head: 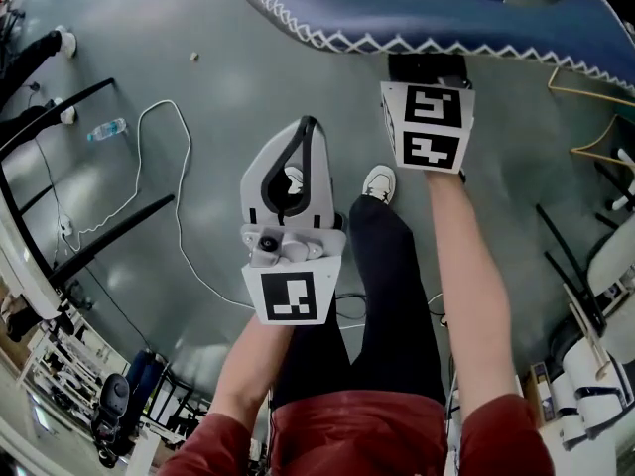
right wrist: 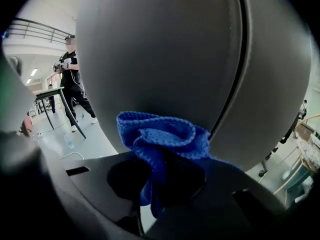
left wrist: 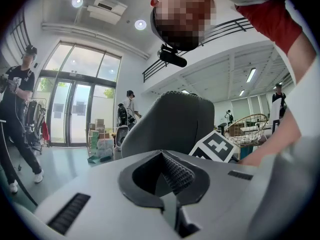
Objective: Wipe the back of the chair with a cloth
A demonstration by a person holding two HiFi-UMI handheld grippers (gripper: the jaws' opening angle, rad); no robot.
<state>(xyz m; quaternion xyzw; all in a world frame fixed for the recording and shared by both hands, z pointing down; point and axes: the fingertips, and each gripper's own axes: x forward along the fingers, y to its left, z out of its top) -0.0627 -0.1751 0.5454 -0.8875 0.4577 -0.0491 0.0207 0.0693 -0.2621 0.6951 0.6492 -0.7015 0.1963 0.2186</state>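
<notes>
- Clamping the blue cloth, the right tool holds it against the grey chair back.
- The left tool is clenched and empty, jaws together, clear of the chair back.

A water bottle lies on the grey floor near a looping white cable and black table legs.

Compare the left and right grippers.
The right gripper is shut on the cloth; the left gripper is shut on nothing. The right gripper holds the cloth at the chair back; the left gripper is held away from it, over the floor. Both carry a marker cube.
</notes>
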